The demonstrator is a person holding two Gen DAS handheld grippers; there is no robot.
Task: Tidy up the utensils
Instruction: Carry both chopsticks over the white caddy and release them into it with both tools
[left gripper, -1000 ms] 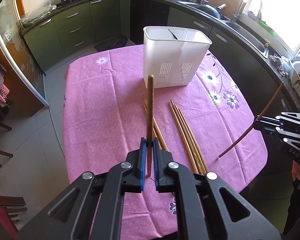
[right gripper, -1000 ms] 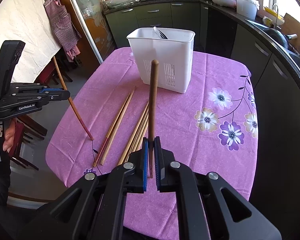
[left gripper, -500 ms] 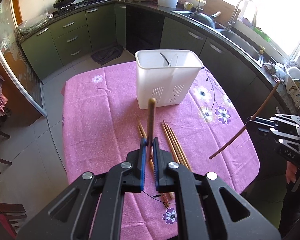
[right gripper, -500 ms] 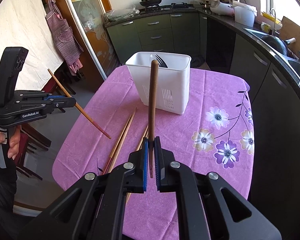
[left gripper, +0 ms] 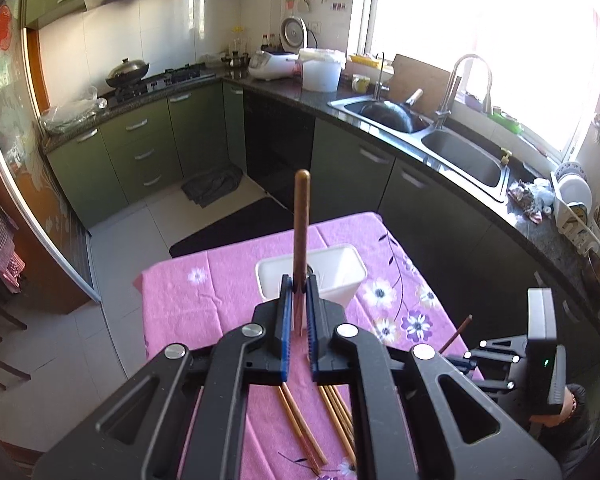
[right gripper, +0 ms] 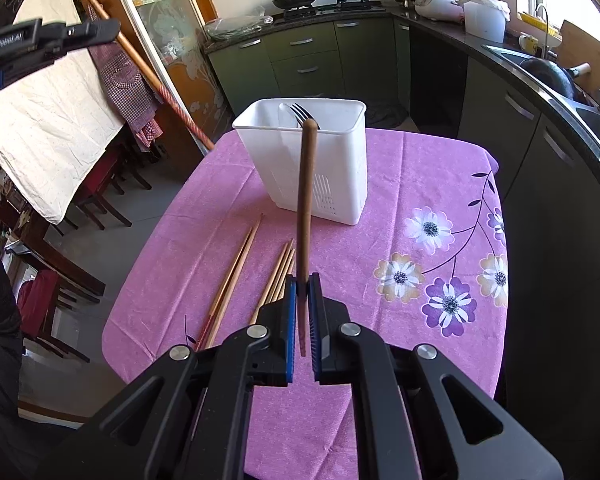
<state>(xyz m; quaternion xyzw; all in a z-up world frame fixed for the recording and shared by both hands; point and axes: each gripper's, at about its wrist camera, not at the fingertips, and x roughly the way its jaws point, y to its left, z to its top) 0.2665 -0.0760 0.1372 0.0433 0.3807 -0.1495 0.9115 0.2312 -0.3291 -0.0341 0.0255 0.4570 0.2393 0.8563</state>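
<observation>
My left gripper is shut on a brown chopstick that sticks up in front of the white utensil holder on the pink table. My right gripper is shut on another brown chopstick, held high above the table and short of the holder, which has a fork in it. Several loose chopsticks lie on the cloth between the holder and me; they also show in the left wrist view. Each view shows the other gripper: the left at upper left, the right at lower right.
The pink flowered tablecloth covers a small table with edges close on all sides. Green kitchen cabinets, a sink and counter run behind. Chairs stand to the left of the table.
Both grippers have risen with their chopsticks. The left one has tilted up, so the holder now sits low and small in its view.
</observation>
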